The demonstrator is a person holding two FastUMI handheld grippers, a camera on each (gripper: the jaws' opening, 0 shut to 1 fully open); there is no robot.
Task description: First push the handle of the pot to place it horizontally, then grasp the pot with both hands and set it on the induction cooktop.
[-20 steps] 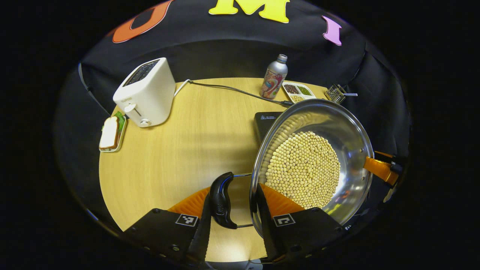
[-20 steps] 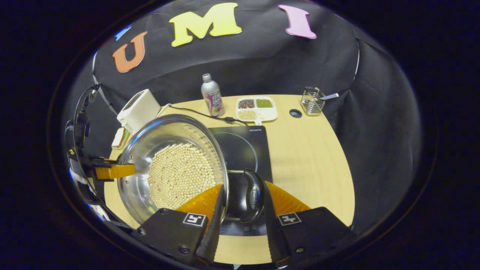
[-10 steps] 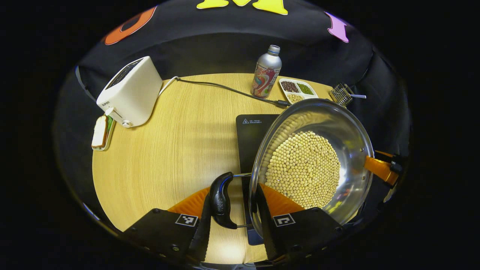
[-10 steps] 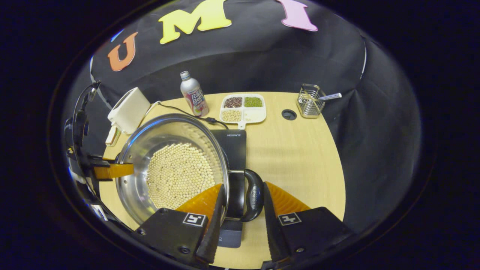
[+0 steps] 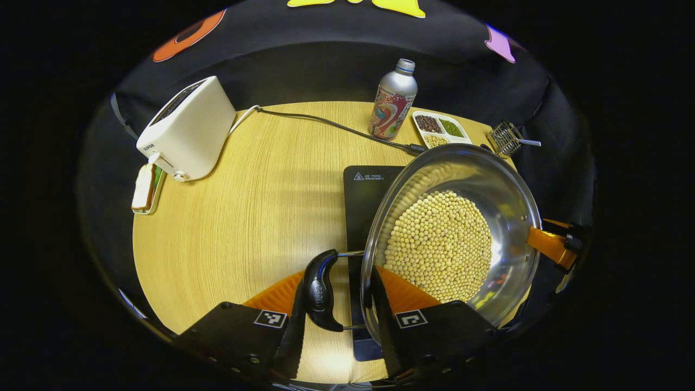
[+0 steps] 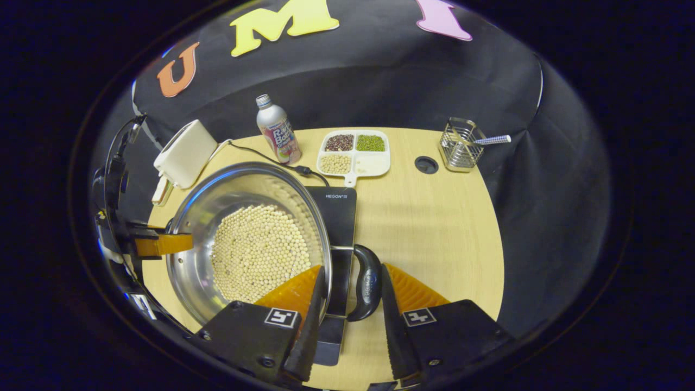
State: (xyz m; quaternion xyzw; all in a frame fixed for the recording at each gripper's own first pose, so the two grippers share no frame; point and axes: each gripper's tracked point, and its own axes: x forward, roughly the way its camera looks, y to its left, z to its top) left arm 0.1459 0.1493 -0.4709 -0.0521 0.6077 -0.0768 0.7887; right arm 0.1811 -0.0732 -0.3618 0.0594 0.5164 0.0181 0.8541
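Observation:
A steel pot (image 5: 510, 217) holding pale beans (image 5: 440, 244) hangs between both grippers over the black induction cooktop (image 5: 362, 195); I cannot tell whether it touches. My left gripper (image 5: 336, 304) is shut on the pot's black side handle (image 5: 319, 290) and rim. The other gripper's finger (image 5: 551, 245) grips the far side. In the right gripper view the pot (image 6: 195, 271) covers the left part of the cooktop (image 6: 341, 217). My right gripper (image 6: 350, 296) is shut on the opposite black handle (image 6: 367, 282), and the left gripper (image 6: 157, 244) holds the far rim.
On the wooden table (image 5: 260, 217) stand a white toaster (image 5: 187, 130) with a sandwich dish (image 5: 145, 187) beside it, a bottle (image 5: 393, 100), a divided tray of beans (image 5: 440, 127) and a wire basket (image 5: 507, 138). A cable (image 5: 326, 125) runs to the cooktop.
Both grippers carried the pot to the right, so it now lies over the cooktop, which was beside it a second ago. Both grips stay the same.

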